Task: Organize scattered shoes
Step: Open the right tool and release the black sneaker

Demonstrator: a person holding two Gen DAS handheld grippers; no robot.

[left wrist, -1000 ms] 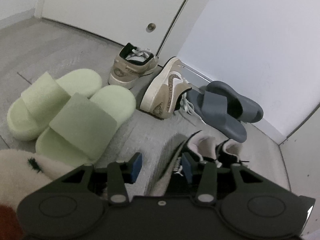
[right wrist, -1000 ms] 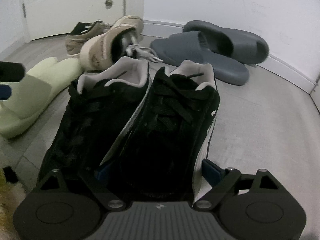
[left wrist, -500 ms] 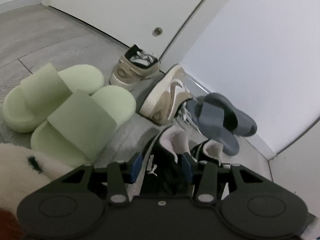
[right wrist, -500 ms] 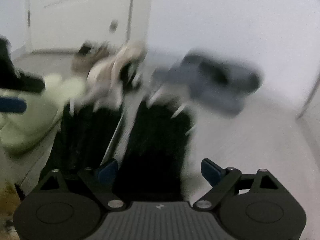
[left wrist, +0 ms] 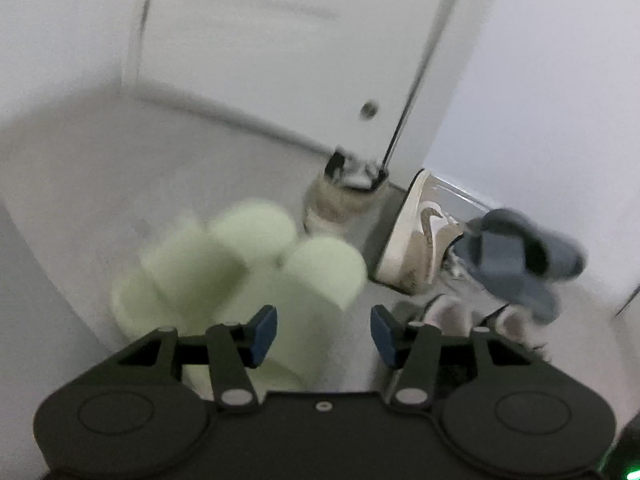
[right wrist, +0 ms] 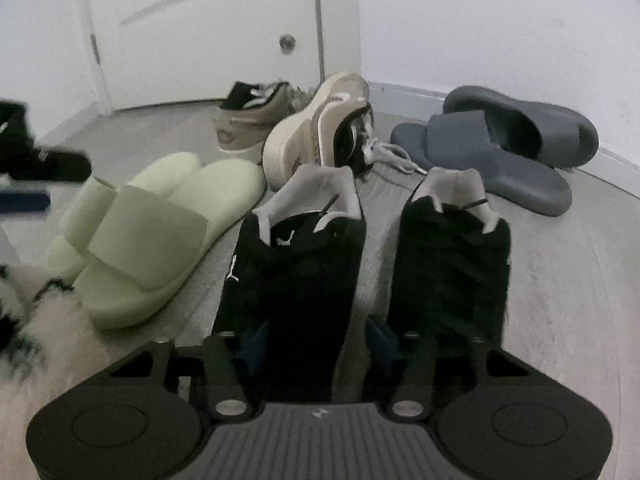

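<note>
Two black sneakers stand side by side on the floor, a gap between them. My right gripper (right wrist: 316, 342) is shut on the toe of the left black sneaker (right wrist: 296, 248). The right black sneaker (right wrist: 452, 248) stands free beside it. My left gripper (left wrist: 324, 332) is open and holds nothing; it hangs above the pale green slides (left wrist: 248, 264) in a blurred view. The heels of the black sneakers (left wrist: 460, 312) show just past its right finger. Part of the left gripper also appears at the left edge of the right wrist view.
The green slides (right wrist: 152, 232) lie left of the black pair. Behind them are a tan sneaker upright (right wrist: 252, 120), its mate on its side (right wrist: 320, 128), and grey slides (right wrist: 500, 148) by the wall. A fluffy white slipper (right wrist: 36, 320) is near left. A white door (left wrist: 280, 60) stands behind.
My left gripper has opened wider, come off the black sneaker and swung up and left. My right gripper has shifted from the right black sneaker to the left one and narrowed. The sneakers now stand apart.
</note>
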